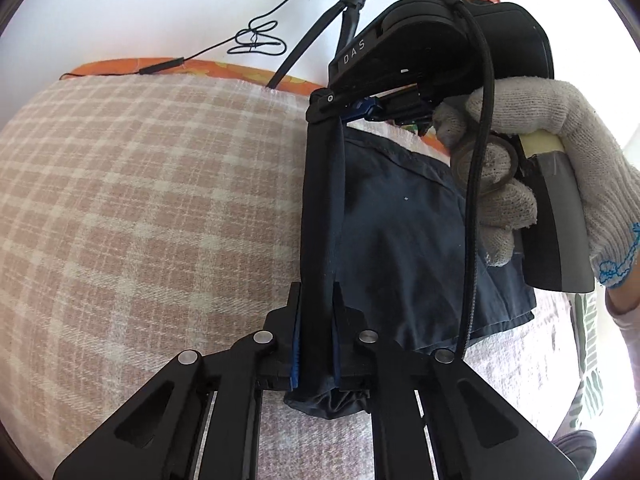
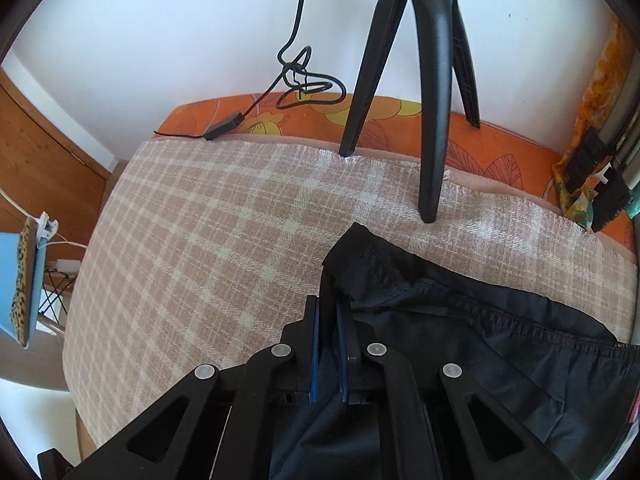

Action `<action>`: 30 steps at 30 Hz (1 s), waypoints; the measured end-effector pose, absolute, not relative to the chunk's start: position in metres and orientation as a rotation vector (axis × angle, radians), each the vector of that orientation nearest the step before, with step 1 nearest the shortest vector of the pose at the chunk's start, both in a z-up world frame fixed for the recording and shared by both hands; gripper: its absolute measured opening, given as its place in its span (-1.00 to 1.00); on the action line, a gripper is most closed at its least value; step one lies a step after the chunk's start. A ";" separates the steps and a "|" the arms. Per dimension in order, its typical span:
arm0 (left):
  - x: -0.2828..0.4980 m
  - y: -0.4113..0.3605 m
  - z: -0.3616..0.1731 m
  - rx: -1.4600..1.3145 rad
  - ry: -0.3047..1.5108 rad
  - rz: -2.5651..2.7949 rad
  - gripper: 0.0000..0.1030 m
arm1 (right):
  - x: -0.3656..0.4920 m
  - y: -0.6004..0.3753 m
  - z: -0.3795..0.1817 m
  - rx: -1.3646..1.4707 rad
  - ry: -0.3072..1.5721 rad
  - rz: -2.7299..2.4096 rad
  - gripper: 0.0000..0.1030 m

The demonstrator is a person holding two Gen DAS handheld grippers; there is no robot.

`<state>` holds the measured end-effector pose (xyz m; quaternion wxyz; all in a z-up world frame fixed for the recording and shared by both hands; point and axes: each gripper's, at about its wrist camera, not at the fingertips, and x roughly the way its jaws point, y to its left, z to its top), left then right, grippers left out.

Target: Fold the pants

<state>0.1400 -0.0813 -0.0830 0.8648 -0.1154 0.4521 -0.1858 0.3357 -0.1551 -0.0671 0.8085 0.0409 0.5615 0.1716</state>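
Dark navy pants (image 1: 400, 240) lie on a pink plaid blanket (image 1: 140, 220). My left gripper (image 1: 316, 320) is shut on a taut edge of the pants that runs up to my right gripper (image 1: 326, 110), held by a gloved hand (image 1: 540, 168) and also clamped on that edge. In the right wrist view my right gripper (image 2: 328, 320) is shut on a corner of the pants (image 2: 460, 340), with the elastic waistband (image 2: 520, 320) running to the right over the blanket (image 2: 200, 240).
A black tripod (image 2: 432, 100) stands on the blanket's far edge, over an orange floral sheet (image 2: 400, 120). A black cable (image 2: 296, 80) hangs by the white wall. A wooden door (image 2: 40, 160) is at left. The blanket's left edge drops off.
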 end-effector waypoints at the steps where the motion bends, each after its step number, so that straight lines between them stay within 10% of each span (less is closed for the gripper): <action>1: 0.135 -0.084 -0.076 -0.236 0.929 -0.402 -0.84 | 0.334 -0.161 -0.061 0.111 1.191 0.378 -0.90; 30: 0.105 -0.302 -0.013 -0.098 0.839 -0.756 -0.85 | 0.276 -0.398 0.010 0.321 0.996 0.283 -0.93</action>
